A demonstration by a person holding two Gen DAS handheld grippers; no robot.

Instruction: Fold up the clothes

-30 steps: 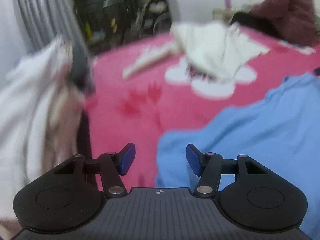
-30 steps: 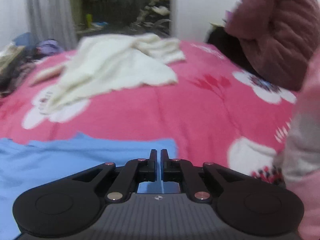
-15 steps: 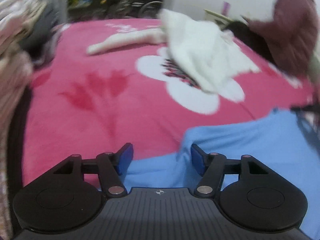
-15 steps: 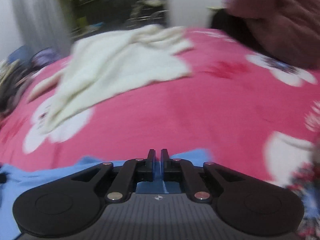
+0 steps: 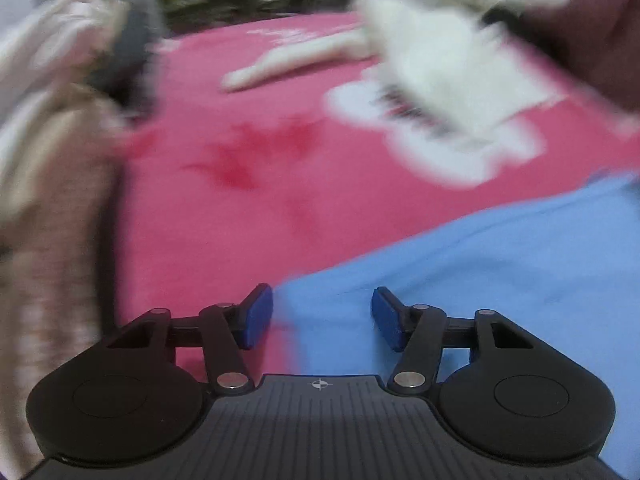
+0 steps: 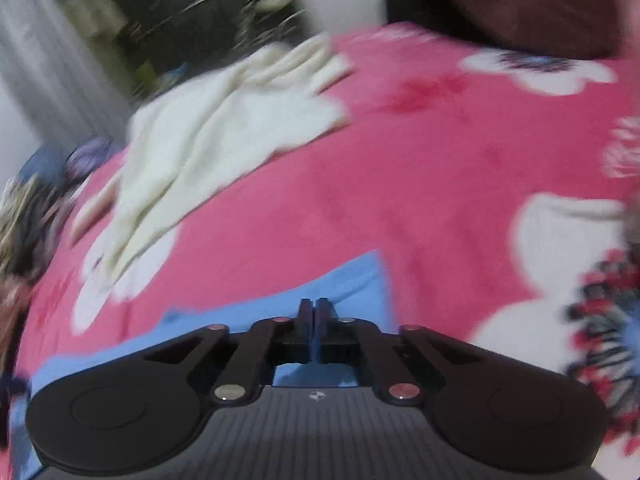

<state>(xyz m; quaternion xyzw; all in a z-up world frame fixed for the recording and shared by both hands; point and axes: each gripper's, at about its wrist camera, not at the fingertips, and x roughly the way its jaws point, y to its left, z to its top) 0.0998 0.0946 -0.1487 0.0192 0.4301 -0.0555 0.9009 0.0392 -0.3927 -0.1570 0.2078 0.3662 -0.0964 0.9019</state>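
Note:
A light blue garment (image 5: 500, 272) lies on the pink flowered blanket (image 5: 248, 168). My left gripper (image 5: 322, 312) is open, its blue pads astride the garment's left corner, just above the cloth. In the right wrist view the same blue garment (image 6: 248, 320) spreads under and to the left of my right gripper (image 6: 312, 312), which is shut on the garment's edge; blue cloth shows between and behind the jaws. A cream white garment (image 6: 208, 148) lies crumpled further back on the blanket, and it also shows in the left wrist view (image 5: 440, 64).
A heap of beige and white clothes (image 5: 44, 152) stands at the left. A dark red padded jacket (image 6: 532, 4) lies at the back right. Grey curtains (image 6: 48, 60) and dark clutter are beyond the bed. Both views are blurred by motion.
My left gripper has swung and moved onto the blue garment's left corner, staying open. My right gripper has stayed shut on the blue edge and tilted, the view rolling to the left.

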